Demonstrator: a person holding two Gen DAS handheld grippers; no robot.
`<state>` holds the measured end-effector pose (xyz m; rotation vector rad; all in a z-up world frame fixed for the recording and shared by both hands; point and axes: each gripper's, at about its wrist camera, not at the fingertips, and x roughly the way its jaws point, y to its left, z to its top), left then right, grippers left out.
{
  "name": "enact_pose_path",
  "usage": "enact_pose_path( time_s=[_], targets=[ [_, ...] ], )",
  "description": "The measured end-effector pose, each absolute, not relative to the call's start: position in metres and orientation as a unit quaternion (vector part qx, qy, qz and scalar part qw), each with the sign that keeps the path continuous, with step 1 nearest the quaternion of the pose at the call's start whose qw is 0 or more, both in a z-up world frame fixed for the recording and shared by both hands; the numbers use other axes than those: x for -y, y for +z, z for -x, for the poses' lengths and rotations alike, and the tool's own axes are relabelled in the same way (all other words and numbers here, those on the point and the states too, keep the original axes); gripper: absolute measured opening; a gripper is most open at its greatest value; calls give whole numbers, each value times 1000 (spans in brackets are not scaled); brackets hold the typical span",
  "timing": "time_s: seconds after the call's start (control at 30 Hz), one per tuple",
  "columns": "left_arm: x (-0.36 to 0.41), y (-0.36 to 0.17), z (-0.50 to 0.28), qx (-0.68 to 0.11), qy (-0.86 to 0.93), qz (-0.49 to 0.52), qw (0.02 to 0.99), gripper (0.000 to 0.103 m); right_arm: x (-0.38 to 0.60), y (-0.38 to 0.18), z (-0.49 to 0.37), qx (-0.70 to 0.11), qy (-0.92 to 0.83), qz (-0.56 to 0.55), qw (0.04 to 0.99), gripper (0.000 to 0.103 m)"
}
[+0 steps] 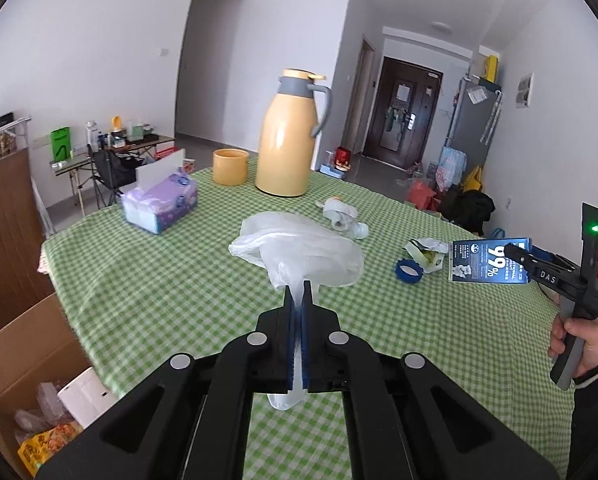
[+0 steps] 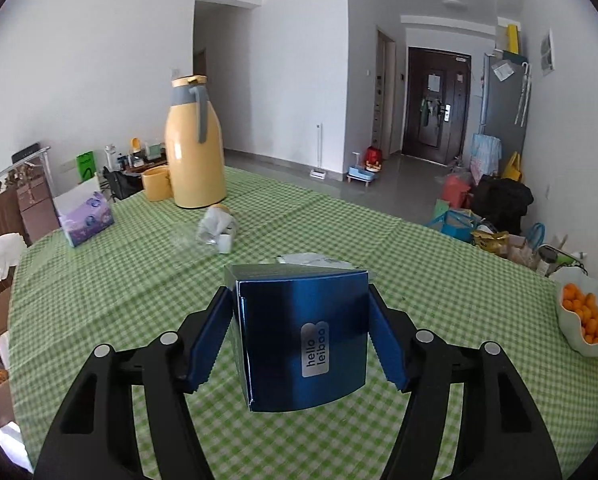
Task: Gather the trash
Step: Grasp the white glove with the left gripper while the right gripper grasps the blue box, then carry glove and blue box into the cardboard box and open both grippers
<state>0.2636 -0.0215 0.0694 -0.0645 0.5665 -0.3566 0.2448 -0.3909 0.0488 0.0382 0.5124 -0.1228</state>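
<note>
blue box [image 2: 303, 336] reading "hello leibao", side printed "99%", in right claw [image 2: 299, 340]

White walls [image 2: 79, 60], grey tile floor [image 2: 399, 184], dark entry door [image 2: 435, 108] at far end. Grey fridge [image 2: 503, 104] right of it. Folding side table [image 1: 111, 152] left, cluttered. Daylight, even.

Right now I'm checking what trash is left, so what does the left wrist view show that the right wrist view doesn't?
Left wrist only: the left gripper shut on the white plastic bag, a blue ring and a torn wrapper.
Right wrist only: a bowl of orange fruit, and the blue box's hello leibao label.
Both: the blue box in the right gripper, the crumpled white bottle, yellow thermos, tissue pack and green checked tablecloth.
</note>
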Motion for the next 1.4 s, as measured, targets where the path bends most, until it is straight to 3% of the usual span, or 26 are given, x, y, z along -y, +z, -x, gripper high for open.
enact_pose_path(
  time_s=[0.23, 0.57, 0.73, 1.07, 1.13, 1.17, 1.2, 1.27, 1.33, 1.4],
  targets=[
    [-66, 69, -233, -269, -84, 43, 959, 0, 303, 54, -256, -251, 36, 11, 967, 64],
    [-242, 48, -169, -289, 110, 100, 946, 0, 92, 45, -293, -264, 247, 47, 931, 64],
    [-296, 11, -169, -356, 156, 124, 913, 0, 10, 41, -294, -269, 313, 68, 908, 64],
    [-352, -95, -243, -499, 148, 154, 840, 0, -83, 20, -312, -314, 346, 127, 875, 64],
    [-357, -116, -261, -528, 152, 152, 822, 11, -95, 13, -320, -328, 342, 140, 870, 64],
    [-360, -127, -271, -551, 160, 152, 805, 44, -105, 8, -327, -338, 338, 149, 866, 64],
    [-362, -132, -279, -561, 164, 154, 796, 62, -112, 5, -329, -348, 335, 157, 862, 64],
    [-369, -130, -277, -541, 159, 171, 808, 62, -127, -6, -340, -368, 326, 171, 853, 64],
    [-374, -120, -270, -508, 156, 186, 826, 73, -141, -15, -346, -381, 319, 190, 847, 64],
    [-379, -108, -263, -486, 166, 191, 836, 77, -157, -25, -355, -391, 305, 212, 842, 64]
  ],
)
